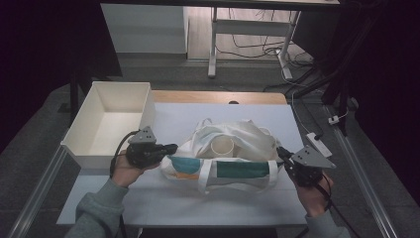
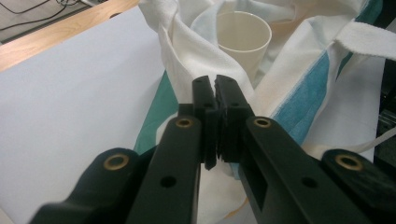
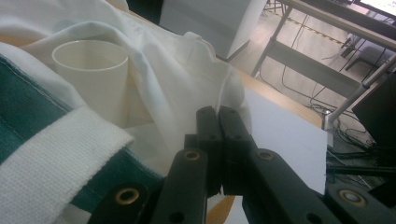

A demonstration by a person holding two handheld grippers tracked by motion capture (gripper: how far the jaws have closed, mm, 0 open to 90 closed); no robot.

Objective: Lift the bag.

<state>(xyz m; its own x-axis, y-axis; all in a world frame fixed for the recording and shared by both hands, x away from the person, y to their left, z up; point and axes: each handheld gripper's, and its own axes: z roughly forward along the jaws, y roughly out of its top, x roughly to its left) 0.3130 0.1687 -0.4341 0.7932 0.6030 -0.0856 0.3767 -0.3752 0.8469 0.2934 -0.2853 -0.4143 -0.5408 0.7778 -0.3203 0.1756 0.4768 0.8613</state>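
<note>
Grey sleeves and two hands are seen at the bottom of the high view, each hand holding a gripper. A white cloth bag [image 1: 225, 158] is laid in the middle of the desk [image 1: 168, 203], between the two grippers. Its near side is marked with teal patches and a small orange patch, and it is crossed by thick white straps. The cloth is crumpled and soft, and the top is pulled open. A cream paper cup [image 1: 223, 146] is stood upright inside the bag, with its round mouth facing up.

The left gripper [image 1: 171, 148] is held at the left end of the bag. In the left gripper view its fingers [image 2: 204, 100] are seen pressed tight together, with a fold of the white cloth pinched between them. The right gripper [image 1: 282, 153] is held at the right end of the bag. In the right gripper view its fingers [image 3: 208, 123] are clenched too, and the bag's cloth is gripped there, though the pinched bit is mostly hidden behind the black fingers.

A white box [image 1: 111, 124] with an open top is placed at the left of the desk, just beside the left gripper and apart from the bag.

The lower part of the cup is covered by the cloth, so its bottom cannot be seen. The far side of the bag is bunched up, and its shape there is hard to make out. The room behind the desk is dark.
</note>
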